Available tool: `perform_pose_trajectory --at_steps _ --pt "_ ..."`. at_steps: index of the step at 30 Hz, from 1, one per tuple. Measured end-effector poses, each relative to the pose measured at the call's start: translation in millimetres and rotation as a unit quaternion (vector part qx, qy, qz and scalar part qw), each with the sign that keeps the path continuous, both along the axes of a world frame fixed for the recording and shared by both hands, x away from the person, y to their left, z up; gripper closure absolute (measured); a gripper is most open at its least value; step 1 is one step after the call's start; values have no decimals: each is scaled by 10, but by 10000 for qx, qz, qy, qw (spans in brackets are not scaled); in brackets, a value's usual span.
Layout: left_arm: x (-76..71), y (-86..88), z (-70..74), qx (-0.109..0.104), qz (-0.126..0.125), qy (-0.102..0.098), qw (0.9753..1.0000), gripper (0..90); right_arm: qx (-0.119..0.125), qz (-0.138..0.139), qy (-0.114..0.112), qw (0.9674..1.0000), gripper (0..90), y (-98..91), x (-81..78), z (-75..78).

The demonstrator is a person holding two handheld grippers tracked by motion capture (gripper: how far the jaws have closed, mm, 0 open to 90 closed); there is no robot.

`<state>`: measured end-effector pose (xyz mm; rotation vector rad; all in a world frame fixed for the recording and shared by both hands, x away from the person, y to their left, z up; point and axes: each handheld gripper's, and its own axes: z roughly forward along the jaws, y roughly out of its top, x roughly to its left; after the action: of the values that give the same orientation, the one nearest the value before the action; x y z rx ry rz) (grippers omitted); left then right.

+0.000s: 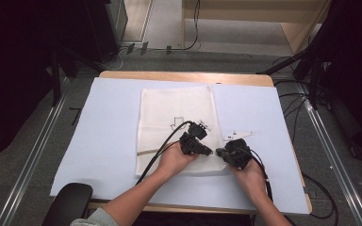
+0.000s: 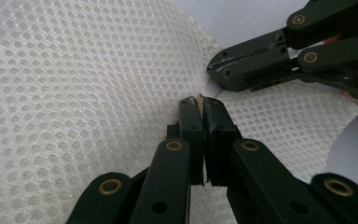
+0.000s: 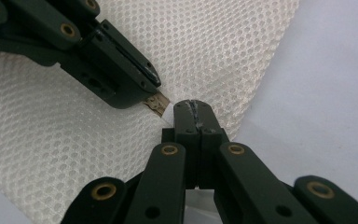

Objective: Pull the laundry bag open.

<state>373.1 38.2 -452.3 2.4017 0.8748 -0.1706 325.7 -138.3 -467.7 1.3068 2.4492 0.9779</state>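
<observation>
Grey floor and dark stands ring the table [image 1: 122,80], which carries a pale blue sheet [image 1: 108,136]. At the centre of the high view lies a white mesh bag [image 1: 174,108], flat, with a small printed mark on it and a white tag [image 1: 238,135] just beside its right edge.

Going left to right at the bag's lower right corner: my left claw [image 1: 206,151] is pressed together, and in the left gripper view its tips [image 2: 200,105] seem to pinch a small brass-coloured zipper pull [image 3: 156,103] at the mesh edge. Just beside it, my right claw [image 1: 220,153] is also pressed together, nipping the mesh hem [image 3: 170,114] in the right gripper view.

I judge both grips are set and the zipper itself is not yet drawn; whether it is to open or close I cannot tell.
</observation>
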Motion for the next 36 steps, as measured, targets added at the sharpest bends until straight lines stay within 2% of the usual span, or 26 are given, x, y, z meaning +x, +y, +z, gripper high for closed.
perform_pose_trajectory --at_steps 2,5,7,9,11,14,16,17,21,24,28,29,31,32,34,36 --pt "0 -4 2 12 -2 -11 10000 892 29 -50 45 10000 900 -3 17 3" --pt "14 4 -3 2 -11 28 10000 892 184 -69 230 9995 900 -30 57 6" --pt "24 12 -8 -49 49 105 9999 891 203 -36 282 9994 900 -36 71 7" --pt "33 14 -8 -78 63 147 9998 892 110 -40 293 9995 900 -16 79 18" --pt "34 12 1 -61 50 148 9999 892 -72 6 173 9998 900 16 59 25" --pt "39 9 12 34 -30 139 9999 893 -94 -30 186 9998 900 27 52 27" --pt "41 23 12 -17 -5 143 9999 894 -140 -7 121 9998 900 33 40 24" --pt "43 41 16 26 5 105 9999 895 -157 3 94 9998 900 36 35 23" --pt "54 177 30 -4 138 178 9997 896 -148 16 76 9999 900 31 30 19" --pt "52 252 49 -62 122 238 9996 895 -219 53 13 9997 900 47 24 22" --pt "73 367 90 -6 217 212 9995 894 -151 53 61 9999 900 26 32 18" --pt "87 431 104 -68 281 251 9993 894 -119 57 45 9999 900 19 31 13" --pt "105 496 126 -77 255 287 9992 894 -75 43 56 9999 900 10 36 9" --pt "99 494 129 -104 263 295 9992 894 -61 45 60 10000 900 8 39 8" --pt "76 469 138 16 196 185 9996 893 -21 61 60 10000 900 -4 41 3" --pt "84 481 132 -5 184 215 9996 893 -19 80 48 10000 900 -8 36 2"
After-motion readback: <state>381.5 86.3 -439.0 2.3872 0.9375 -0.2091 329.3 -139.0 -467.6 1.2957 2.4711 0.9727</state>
